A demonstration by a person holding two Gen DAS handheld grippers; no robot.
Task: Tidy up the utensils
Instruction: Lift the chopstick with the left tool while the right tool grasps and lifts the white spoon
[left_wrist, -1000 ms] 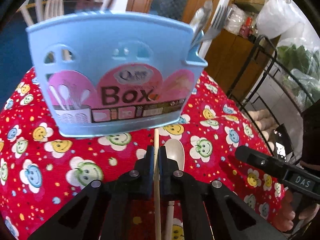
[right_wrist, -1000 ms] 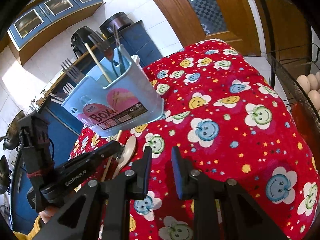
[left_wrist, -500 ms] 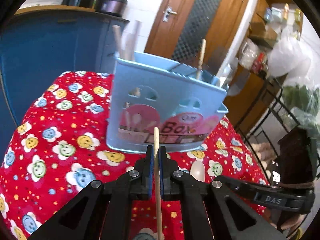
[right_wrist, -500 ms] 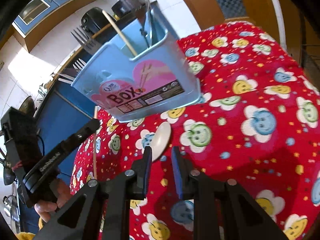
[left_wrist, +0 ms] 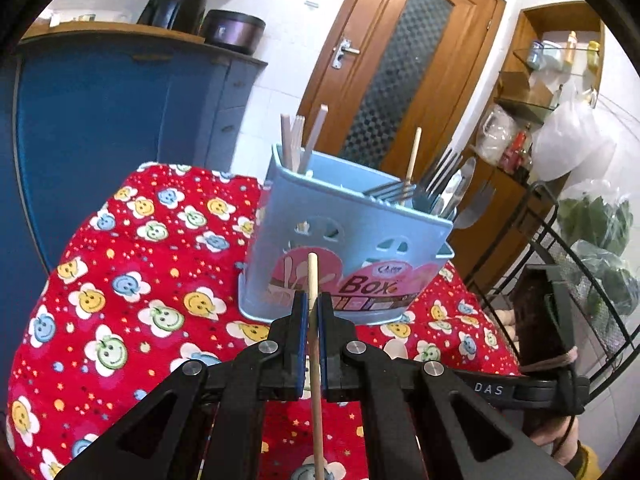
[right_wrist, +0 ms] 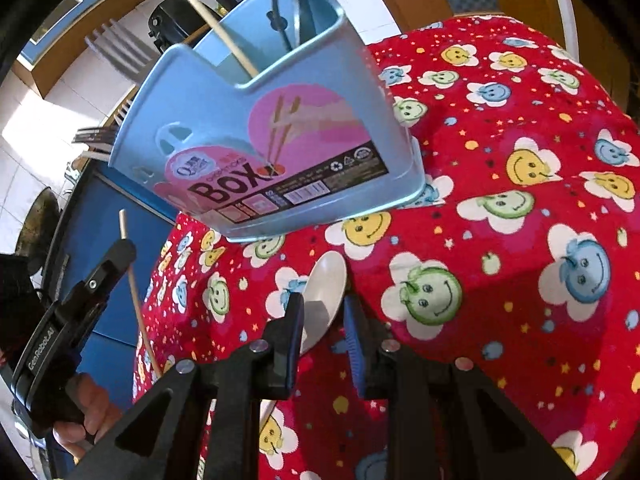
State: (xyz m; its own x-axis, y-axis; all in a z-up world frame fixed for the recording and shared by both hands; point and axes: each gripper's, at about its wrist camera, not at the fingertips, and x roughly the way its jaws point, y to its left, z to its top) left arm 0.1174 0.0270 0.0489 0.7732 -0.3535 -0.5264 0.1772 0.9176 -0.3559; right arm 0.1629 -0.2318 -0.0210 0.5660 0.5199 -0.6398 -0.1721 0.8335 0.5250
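Observation:
A light blue utensil box [left_wrist: 344, 240] [right_wrist: 276, 136] stands on the red smiley-print tablecloth [left_wrist: 132, 264]; it holds forks, a spoon, sticks and a chopstick. My left gripper [left_wrist: 313, 312] is shut on a wooden chopstick [left_wrist: 314, 320], held upright in front of the box; it also shows in the right wrist view [right_wrist: 134, 292]. My right gripper [right_wrist: 324, 316] is open, its jaws either side of a white spoon [right_wrist: 324, 304] lying on the cloth just before the box.
A blue cabinet [left_wrist: 120, 120] stands behind the table on the left, with dark pots on top. A wooden door [left_wrist: 392, 60] is behind. A black wire rack [left_wrist: 560, 260] with bags stands right of the table edge.
My left gripper has lifted the chopstick off the cloth and pulled back from the box. My right gripper has moved down and forward until its jaws straddle the white spoon.

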